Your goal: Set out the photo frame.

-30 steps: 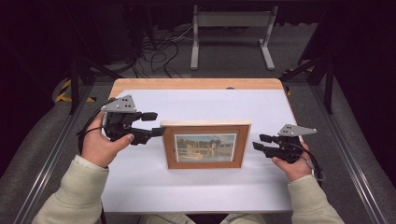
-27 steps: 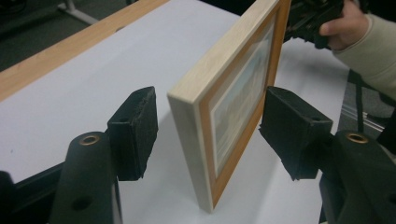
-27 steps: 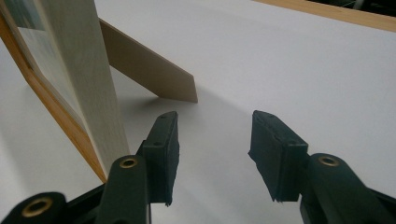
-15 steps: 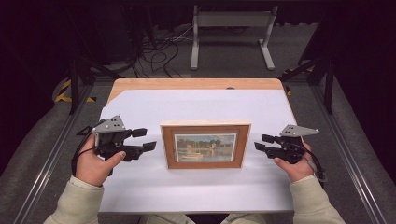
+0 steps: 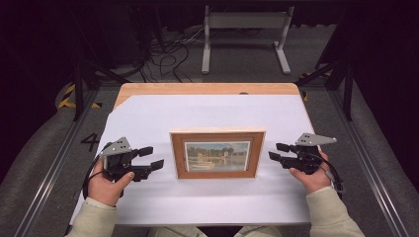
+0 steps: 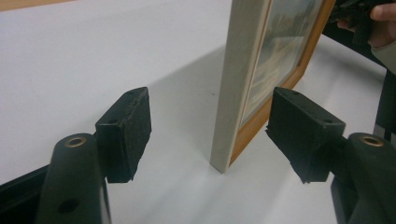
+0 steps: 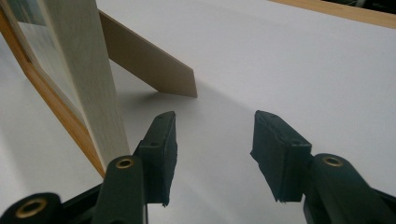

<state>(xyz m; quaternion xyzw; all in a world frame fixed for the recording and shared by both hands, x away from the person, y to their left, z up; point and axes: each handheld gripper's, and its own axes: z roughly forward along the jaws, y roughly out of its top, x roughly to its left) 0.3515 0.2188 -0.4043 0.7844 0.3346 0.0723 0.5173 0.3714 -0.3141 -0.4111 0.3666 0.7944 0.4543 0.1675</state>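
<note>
Resting on the white sheet (image 5: 148,113) at the near part of the table, the person's two hands each hold a gripper, one at either side of a framed picture (image 5: 217,155). The left gripper (image 5: 154,158) has its jaws spread and grasps nothing; in its own view the frame's edge stands between the pads, touching neither. The right gripper (image 5: 275,151) is likewise released (its pads sit just beside the frame's right edge). Behind the upright frame a wooden prop (image 7: 149,63) slants to the sheet. Farther off lies the table's bare wooden edge (image 5: 207,88).
</note>
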